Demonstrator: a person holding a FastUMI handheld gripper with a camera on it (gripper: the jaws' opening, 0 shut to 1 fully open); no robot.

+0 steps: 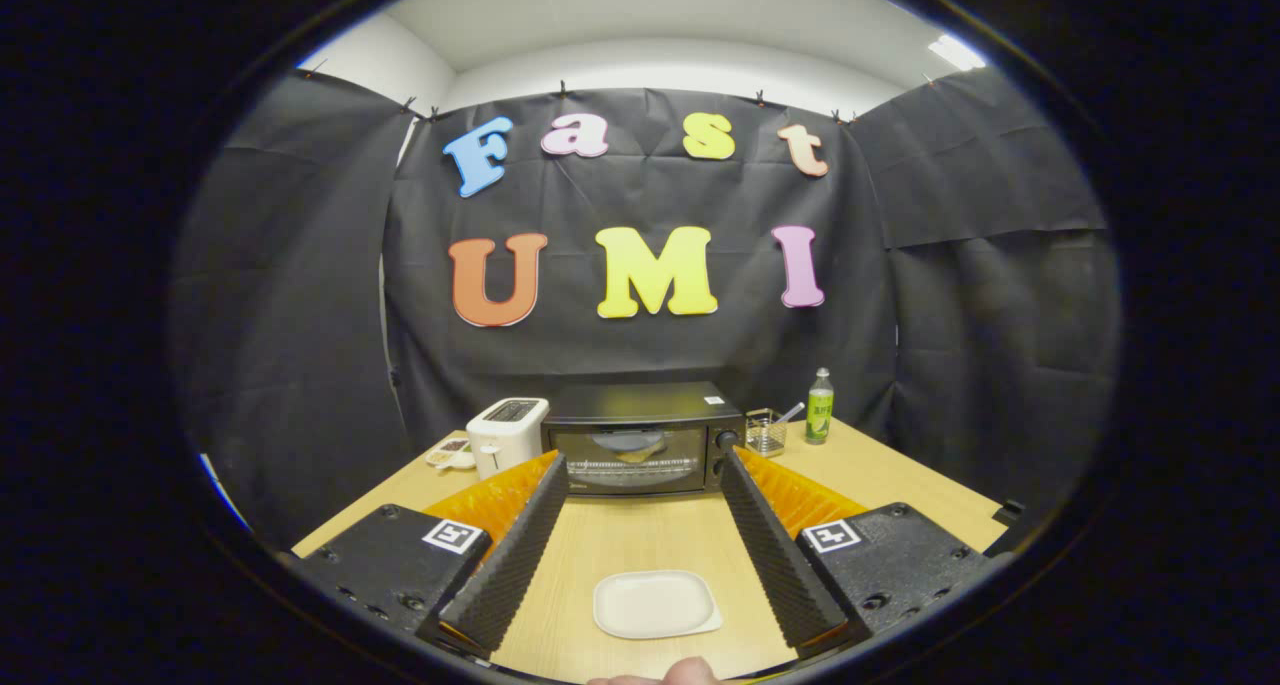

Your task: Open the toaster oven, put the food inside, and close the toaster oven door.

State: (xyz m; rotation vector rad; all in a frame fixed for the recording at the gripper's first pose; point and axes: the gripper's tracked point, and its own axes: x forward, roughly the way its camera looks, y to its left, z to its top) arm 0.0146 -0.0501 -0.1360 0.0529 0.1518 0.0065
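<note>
Gripper [645,465]: we see the fingers spread wide, holding nothing, above the table [900,485].
Toaster oven [640,443]: just beyond the fingertips; door looks shut, something pale shows behind the glass.
Plate [655,603]: bare, flat between the fingers; we see no food on it.
Risk, door: we judge a wide-open approach could slip off the door edge or shove the oven back.
Risk, neighbours: the white toaster [507,433] touches the oven's side; a wide swing could knock it.
</note>
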